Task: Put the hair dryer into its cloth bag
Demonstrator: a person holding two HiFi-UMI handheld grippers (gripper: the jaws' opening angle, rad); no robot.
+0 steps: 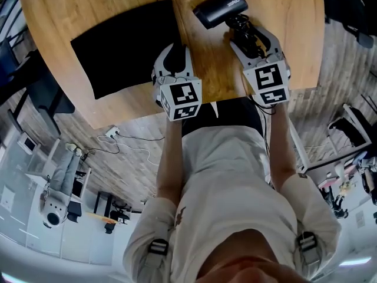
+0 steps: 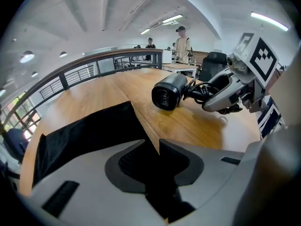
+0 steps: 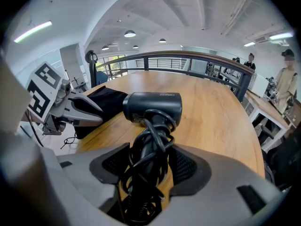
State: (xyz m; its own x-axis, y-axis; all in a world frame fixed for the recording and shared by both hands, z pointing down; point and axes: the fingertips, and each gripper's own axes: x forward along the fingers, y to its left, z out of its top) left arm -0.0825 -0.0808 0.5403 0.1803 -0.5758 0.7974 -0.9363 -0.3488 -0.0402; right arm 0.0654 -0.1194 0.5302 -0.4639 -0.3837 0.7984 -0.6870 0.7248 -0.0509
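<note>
A black cloth bag (image 1: 126, 46) lies flat on the round wooden table (image 1: 59, 10); in the left gripper view the cloth bag (image 2: 89, 128) fills the left foreground. My left gripper (image 1: 175, 50) hangs over the bag's near right edge, jaws a narrow gap apart, with that edge running into the gap. Whether it touches the cloth is unclear. The black hair dryer (image 1: 220, 7) has its barrel on the table to the right of the bag. My right gripper (image 1: 254, 35) is shut on its handle, which is wound with cord; the same hair dryer (image 3: 154, 107) points away.
The table's near edge runs just under both grippers, with a drop to the wooden floor (image 1: 123, 158) where a power strip (image 1: 112, 133) lies. A railing (image 2: 70, 72) curves behind the table. Two people (image 2: 181, 41) stand far back by other desks.
</note>
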